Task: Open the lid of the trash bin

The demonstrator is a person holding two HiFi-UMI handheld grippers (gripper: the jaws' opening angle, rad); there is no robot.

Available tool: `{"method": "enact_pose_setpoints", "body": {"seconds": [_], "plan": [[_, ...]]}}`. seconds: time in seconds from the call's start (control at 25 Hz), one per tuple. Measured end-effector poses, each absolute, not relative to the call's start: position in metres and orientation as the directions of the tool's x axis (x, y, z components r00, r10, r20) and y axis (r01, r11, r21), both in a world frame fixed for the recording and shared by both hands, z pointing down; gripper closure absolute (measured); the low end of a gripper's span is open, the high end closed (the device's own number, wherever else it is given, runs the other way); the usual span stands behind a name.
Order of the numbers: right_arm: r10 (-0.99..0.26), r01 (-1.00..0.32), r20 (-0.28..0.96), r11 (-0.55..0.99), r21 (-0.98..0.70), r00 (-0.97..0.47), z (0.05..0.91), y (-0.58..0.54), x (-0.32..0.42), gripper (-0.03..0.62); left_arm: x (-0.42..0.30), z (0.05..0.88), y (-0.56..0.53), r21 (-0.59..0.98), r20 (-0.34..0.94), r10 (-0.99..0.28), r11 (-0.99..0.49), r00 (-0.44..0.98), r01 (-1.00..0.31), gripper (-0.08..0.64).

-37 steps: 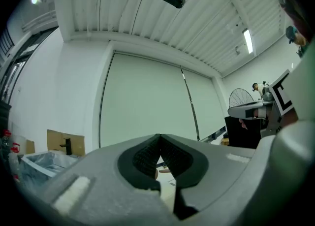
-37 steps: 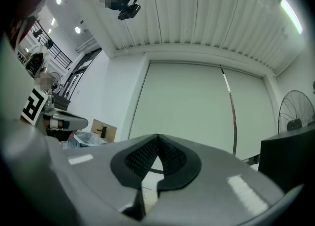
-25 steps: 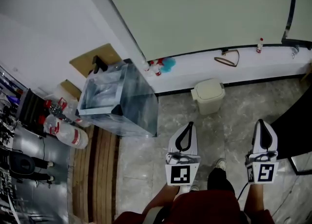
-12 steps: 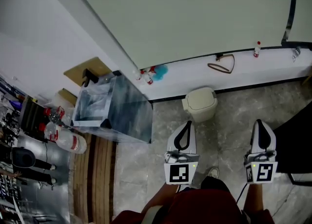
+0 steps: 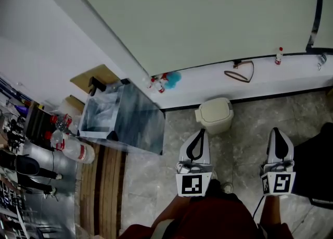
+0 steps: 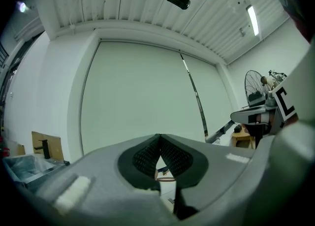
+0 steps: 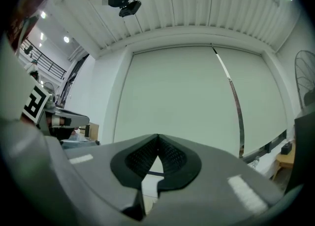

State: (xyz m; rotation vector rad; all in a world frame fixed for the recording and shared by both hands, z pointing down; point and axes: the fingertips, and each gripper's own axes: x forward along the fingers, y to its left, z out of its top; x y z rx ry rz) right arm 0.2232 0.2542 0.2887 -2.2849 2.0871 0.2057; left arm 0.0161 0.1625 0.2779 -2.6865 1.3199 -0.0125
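Note:
A small cream trash bin (image 5: 214,115) with its lid down stands on the marble floor against the white ledge. My left gripper (image 5: 200,132) hangs just below and left of the bin, apart from it, jaws shut on nothing. Further right my right gripper (image 5: 275,130) is also shut and empty. In the left gripper view the left gripper's tips (image 6: 160,136) meet before a pale green wall. The right gripper's tips (image 7: 158,136) meet the same way in the right gripper view. The bin is not seen in either gripper view.
A glass-sided box (image 5: 125,118) stands left of the bin. Plastic bottles (image 5: 73,148) and cardboard (image 5: 96,76) lie further left. The white ledge (image 5: 291,74) carries a wire hanger (image 5: 239,71), small bottles (image 5: 279,54) and a blue duster (image 5: 173,78). A dark object (image 5: 320,162) sits at the right.
Both grippers and the person have come closer to the bin, which has slid down and left in the head view. Both pairs of jaws stayed shut.

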Motion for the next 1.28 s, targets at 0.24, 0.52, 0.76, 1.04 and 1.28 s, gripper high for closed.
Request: {"method": "enact_pose_setpoints", "body": {"seconds": [0.24, 0.52, 0.76, 1.04, 1.28], "plan": [[-0.992, -0.995, -0.116, -0.065, 0.082, 0.055, 0.295, 0.216, 0.218, 0.592, 0.013, 0.291, 0.129, -0.112, -0.059, -0.798, -0.592, 0.600, -0.798, 0.555], [-0.996, -0.993, -0.086, -0.015, 0.119, 0.005, 0.297, 0.139, 0.205, 0.592, 0.000, 0.303, 0.062, -0.088, -0.064, -0.823, -0.558, 0.564, -0.825, 0.555], [-0.996, -0.987, -0.053, 0.061, 0.149, -0.070, 0.296, 0.055, 0.176, 0.592, -0.029, 0.310, -0.006, -0.090, -0.048, -0.852, -0.516, 0.522, -0.852, 0.555], [-0.989, -0.973, 0.004, 0.145, 0.179, -0.147, 0.304, -0.030, 0.136, 0.592, -0.067, 0.324, -0.075, -0.055, -0.021, -0.880, -0.472, 0.474, -0.880, 0.555], [-0.982, -0.966, 0.054, 0.187, 0.178, -0.181, 0.328, -0.070, 0.122, 0.592, -0.085, 0.347, -0.105, -0.008, 0.005, -0.903, -0.430, 0.430, -0.903, 0.555]]}}
